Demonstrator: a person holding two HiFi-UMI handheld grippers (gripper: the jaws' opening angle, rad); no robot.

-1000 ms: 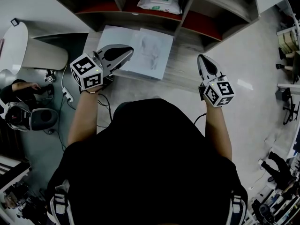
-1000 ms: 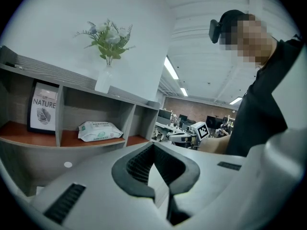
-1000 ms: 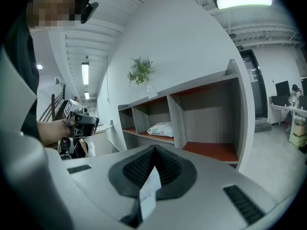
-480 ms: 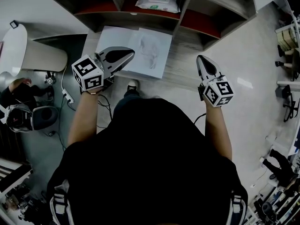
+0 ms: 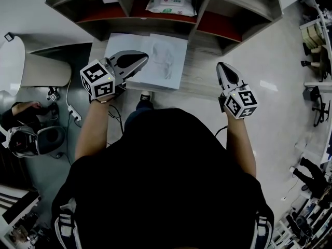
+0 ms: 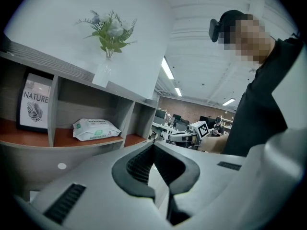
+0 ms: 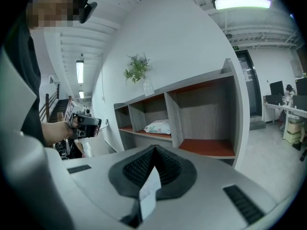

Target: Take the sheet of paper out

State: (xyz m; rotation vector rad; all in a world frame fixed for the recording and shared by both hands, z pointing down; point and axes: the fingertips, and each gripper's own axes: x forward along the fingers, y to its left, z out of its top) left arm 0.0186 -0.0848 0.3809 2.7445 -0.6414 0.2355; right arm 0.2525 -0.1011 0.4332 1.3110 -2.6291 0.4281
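Note:
The white sheet of paper (image 5: 162,61), with a faint drawing on it, lies flat on the wooden top (image 5: 207,71) in front of the shelf unit (image 5: 206,9). My left gripper (image 5: 145,57) hovers over the sheet's near left part, shut, its pads meeting at the tip (image 6: 153,143). No frame shows it pinching the sheet. My right gripper (image 5: 222,65) is also shut (image 7: 154,147). It is held off to the right of the sheet, over bare wood, with nothing in it. Neither gripper view shows the sheet.
A pack of wipes (image 5: 171,3) lies in the shelf's middle compartment, and a framed print (image 6: 36,107) stands in the left one. A vase of sprigs (image 6: 108,37) is on top. On the floor at left are a white rounded seat (image 5: 31,69) and a cable (image 5: 75,115).
Both grippers have kept their places and stay shut. The head view has drifted a little, and a shoe has come into view below the wooden top's near edge.

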